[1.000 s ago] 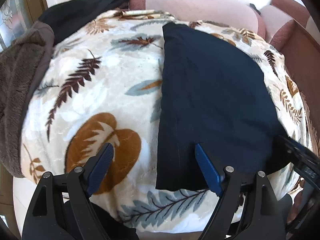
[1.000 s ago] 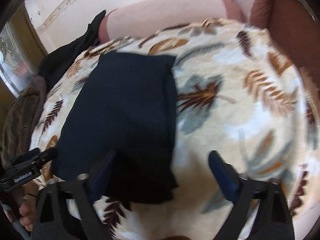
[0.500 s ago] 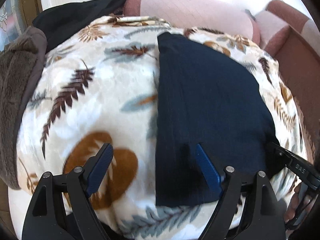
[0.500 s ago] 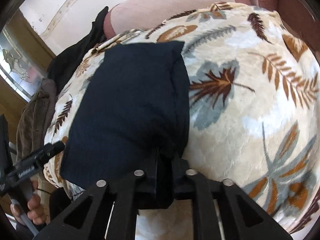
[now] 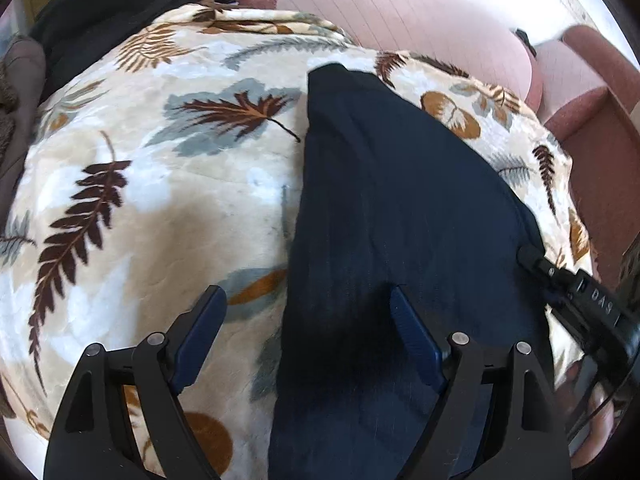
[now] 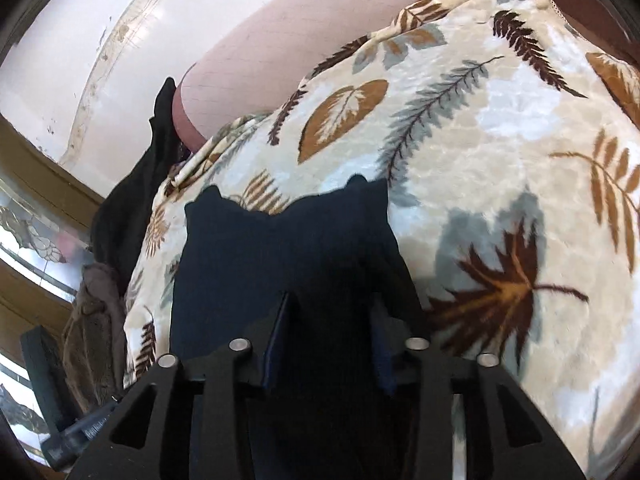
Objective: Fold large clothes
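A folded dark navy garment (image 5: pixel 400 216) lies on a leaf-patterned blanket (image 5: pixel 160 200). My left gripper (image 5: pixel 308 308) is open, straddling the garment's left edge near its front end; one finger is over the blanket, the other over the cloth. In the right wrist view my right gripper (image 6: pixel 328 320) is closed on the near end of the navy garment (image 6: pixel 288 248), with cloth bunched between its blue pads (image 6: pixel 276 340). The garment's far end stands up with two pointed corners. The right gripper's body (image 5: pixel 592 304) shows at the right of the left wrist view.
A pink sofa back (image 5: pixel 400 12) runs behind the blanket (image 6: pixel 500 152). A black garment (image 5: pixel 112 8) is draped at the back left, and it also shows in the right wrist view (image 6: pixel 132 216). A brown fuzzy throw (image 6: pixel 96 312) lies on the left.
My right gripper shut on the garment's near end and lifted it. My left gripper stayed open and moved forward along the garment's left edge.
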`<state>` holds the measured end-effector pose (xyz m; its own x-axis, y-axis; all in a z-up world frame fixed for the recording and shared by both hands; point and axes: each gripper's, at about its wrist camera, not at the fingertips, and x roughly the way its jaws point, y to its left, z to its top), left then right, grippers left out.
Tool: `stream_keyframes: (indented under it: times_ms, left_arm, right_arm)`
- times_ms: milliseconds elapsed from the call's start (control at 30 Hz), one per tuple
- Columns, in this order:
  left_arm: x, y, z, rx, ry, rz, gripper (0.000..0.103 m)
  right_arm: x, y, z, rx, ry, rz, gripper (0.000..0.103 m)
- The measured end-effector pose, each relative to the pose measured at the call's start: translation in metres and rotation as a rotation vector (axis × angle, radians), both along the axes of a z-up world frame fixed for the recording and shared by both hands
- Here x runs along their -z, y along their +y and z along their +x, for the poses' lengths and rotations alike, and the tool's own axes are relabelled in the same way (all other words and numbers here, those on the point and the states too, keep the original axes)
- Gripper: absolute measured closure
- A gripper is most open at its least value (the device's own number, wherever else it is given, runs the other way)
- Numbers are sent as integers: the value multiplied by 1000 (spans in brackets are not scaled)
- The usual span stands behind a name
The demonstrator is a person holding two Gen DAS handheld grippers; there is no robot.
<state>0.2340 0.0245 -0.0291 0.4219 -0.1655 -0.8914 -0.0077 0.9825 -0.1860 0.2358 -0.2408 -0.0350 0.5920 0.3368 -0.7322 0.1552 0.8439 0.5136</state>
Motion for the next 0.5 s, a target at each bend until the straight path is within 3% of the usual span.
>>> stream_keyframes:
  times_ms: [33, 300, 500]
  left_arm:
    - [4, -2, 1, 2, 4, 6, 19]
    - [9, -6, 5, 6, 7, 13, 19]
    - [-1, -6, -4, 17, -22, 43, 19]
  right_arm:
    - [2, -2, 1, -1, -6, -8, 96]
    - [13, -6, 10, -16, 32, -38, 97]
    - [-13, 1, -27, -75, -52, -53, 85]
